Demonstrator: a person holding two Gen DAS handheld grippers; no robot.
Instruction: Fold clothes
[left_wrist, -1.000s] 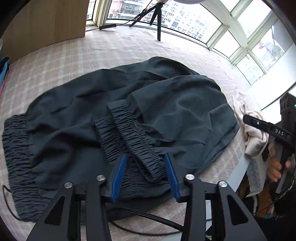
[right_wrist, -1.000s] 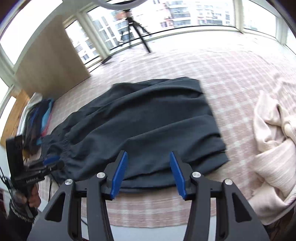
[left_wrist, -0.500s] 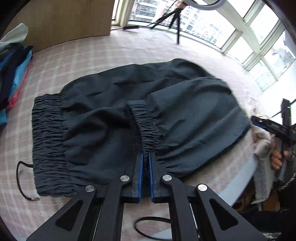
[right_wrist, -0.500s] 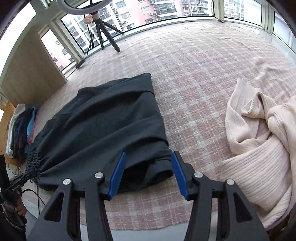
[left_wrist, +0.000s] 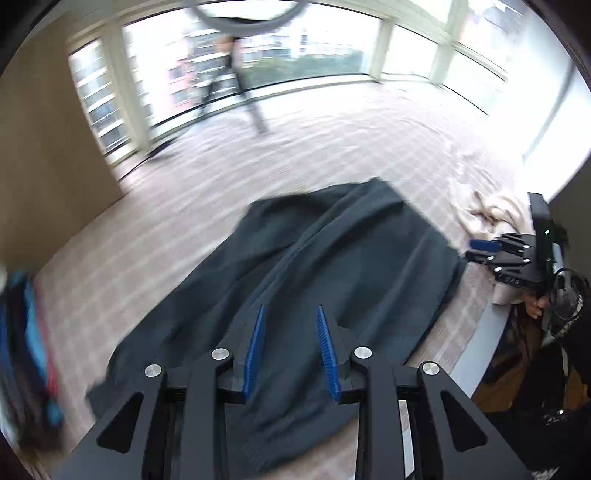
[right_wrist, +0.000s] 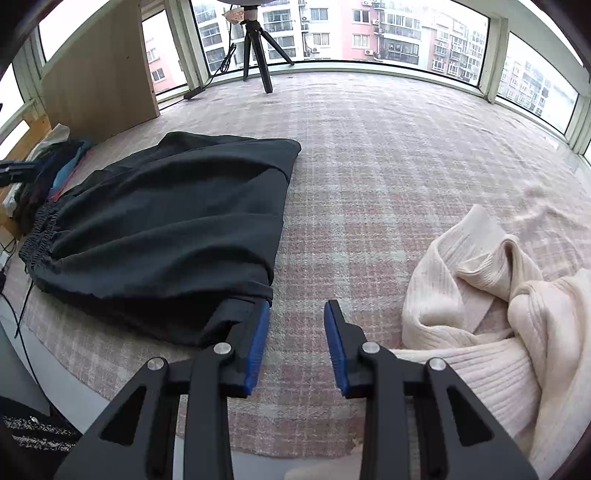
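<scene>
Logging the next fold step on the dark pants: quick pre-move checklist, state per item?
1. Left gripper free: ok. Jaws apart over the dark grey pants, no cloth between them.
2. Right gripper free: ok. Jaws apart over bare pink checked blanket; the left jaw sits right at the pants' near corner.
3. Pants lying folded over: ok. Gathered elastic waistband on the left, straight edge facing right.
4. Cream ribbed knit sweater apart from the pants: ok, blanket shows between them.
5. Black cable by the waistband out of the way: cannot tell.
6. Left wrist view sharp enough to aim: not ok, motion-blurred.
</scene>
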